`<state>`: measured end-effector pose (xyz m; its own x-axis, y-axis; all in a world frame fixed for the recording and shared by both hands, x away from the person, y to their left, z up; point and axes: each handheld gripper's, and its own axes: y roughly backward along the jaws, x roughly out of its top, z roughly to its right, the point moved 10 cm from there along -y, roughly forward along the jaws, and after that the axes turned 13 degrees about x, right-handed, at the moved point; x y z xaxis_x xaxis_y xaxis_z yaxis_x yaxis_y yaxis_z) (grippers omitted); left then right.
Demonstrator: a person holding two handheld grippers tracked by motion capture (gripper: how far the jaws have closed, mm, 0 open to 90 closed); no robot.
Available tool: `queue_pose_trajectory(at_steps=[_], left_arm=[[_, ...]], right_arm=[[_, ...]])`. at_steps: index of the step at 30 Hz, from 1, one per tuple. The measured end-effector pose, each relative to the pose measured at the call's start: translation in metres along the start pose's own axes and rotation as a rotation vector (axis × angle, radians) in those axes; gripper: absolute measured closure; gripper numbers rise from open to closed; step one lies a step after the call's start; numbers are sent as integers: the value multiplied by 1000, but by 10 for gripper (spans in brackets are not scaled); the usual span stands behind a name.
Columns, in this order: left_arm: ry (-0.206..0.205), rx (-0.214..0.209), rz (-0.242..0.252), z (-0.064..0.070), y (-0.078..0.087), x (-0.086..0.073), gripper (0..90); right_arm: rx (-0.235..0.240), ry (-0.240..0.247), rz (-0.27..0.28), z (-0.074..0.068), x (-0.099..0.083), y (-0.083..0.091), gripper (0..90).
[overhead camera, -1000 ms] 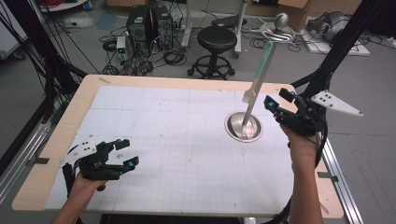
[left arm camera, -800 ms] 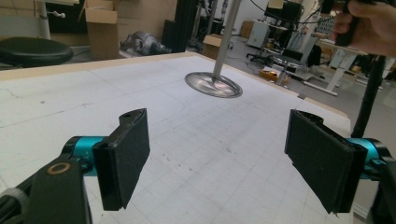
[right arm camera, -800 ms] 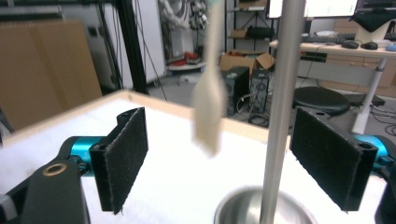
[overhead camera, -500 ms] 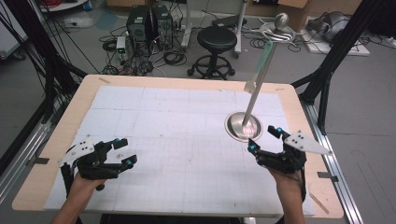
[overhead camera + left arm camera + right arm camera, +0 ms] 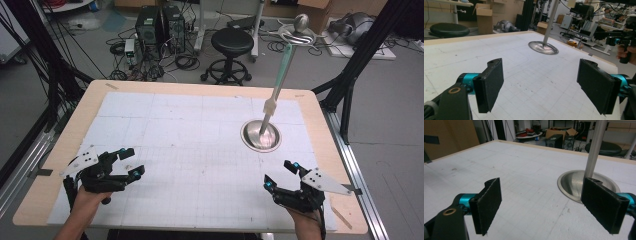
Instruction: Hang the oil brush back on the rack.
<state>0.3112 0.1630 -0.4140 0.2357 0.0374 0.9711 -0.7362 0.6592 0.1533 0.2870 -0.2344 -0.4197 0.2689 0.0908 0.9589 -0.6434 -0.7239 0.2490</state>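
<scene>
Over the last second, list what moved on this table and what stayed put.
The right claw pulled back from beside the steel stand toward the person's near edge, open and empty; nothing was grasped or released. The left claw stayed open at the near left. The stand kept its place on the white mat.

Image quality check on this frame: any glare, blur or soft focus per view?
High view: soft overall, even light, mild sheen on the metal dish. Left gripper view: jaws and mat sharp, dish shows bright reflection, far room slightly soft, right gripper at the edge is dark. Right gripper view: jaws crisp, dish glares a little, background soft.
</scene>
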Motion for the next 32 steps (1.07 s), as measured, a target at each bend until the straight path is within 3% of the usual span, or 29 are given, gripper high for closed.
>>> queue_pose_trajectory(at_steps=[14,32], left_arm=[[5,13,-2,-2,4,-4,219],[11,20,-2,-2,2,-5,220]], right_arm=[[17,-2,-5,-6,0,-3,168],[6,-5,-12,-2,-3,-2,168]])
